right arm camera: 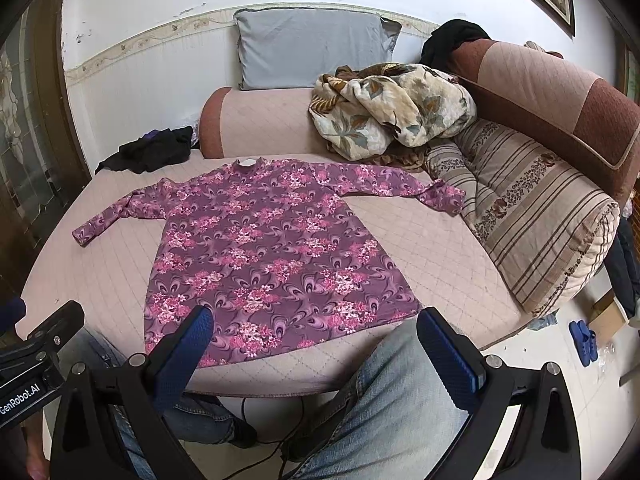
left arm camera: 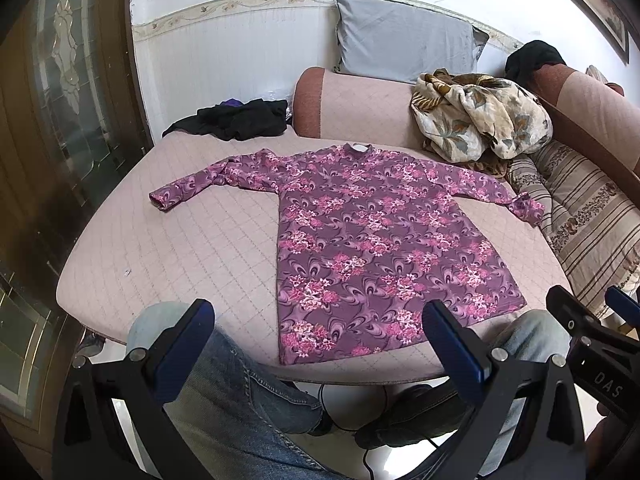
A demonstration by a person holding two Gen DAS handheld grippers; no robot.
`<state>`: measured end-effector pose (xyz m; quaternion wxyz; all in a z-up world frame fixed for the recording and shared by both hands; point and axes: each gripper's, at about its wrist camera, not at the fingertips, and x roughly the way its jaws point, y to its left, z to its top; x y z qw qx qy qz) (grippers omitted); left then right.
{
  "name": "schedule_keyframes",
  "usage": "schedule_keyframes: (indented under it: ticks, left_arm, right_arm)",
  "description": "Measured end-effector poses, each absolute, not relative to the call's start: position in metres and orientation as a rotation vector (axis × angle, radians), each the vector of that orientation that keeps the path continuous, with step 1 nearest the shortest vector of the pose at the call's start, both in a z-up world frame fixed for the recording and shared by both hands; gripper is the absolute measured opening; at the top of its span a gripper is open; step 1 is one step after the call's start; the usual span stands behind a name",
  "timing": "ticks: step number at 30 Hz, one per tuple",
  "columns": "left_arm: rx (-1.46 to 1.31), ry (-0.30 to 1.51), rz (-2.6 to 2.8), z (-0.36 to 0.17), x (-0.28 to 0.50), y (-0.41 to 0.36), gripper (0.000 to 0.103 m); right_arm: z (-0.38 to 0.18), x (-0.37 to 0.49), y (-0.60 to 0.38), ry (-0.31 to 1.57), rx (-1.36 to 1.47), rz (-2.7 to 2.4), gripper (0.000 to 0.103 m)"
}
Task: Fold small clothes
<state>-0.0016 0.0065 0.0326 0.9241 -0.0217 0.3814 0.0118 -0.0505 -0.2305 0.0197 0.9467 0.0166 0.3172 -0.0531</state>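
A purple floral long-sleeved top (left arm camera: 372,240) lies flat and spread out on the pink quilted sofa seat (left arm camera: 180,248), collar far, hem near the front edge, both sleeves stretched sideways. It also shows in the right wrist view (right arm camera: 264,256). My left gripper (left arm camera: 320,332) is open and empty, held back over the front edge near the hem. My right gripper (right arm camera: 316,340) is open and empty, also held back in front of the hem. The right gripper's body (left arm camera: 600,344) shows at the right of the left wrist view.
A crumpled floral blanket (right arm camera: 392,108) and a striped cushion (right arm camera: 532,216) lie at the right. A grey pillow (right arm camera: 312,48) leans on the wall. Black clothes (right arm camera: 156,156) lie at the far left. The person's jeans-clad knees (right arm camera: 400,392) are below the seat edge.
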Motion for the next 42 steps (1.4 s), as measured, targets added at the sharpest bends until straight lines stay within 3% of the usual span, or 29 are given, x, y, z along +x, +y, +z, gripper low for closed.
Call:
schedule_keyframes:
  ticks: [42]
  left_arm:
    - [-0.011, 0.780, 0.087, 0.028, -0.001, 0.012, 0.103]
  right_arm:
    - [0.007, -0.044, -0.240, 0.638, 0.100, -0.055, 0.103]
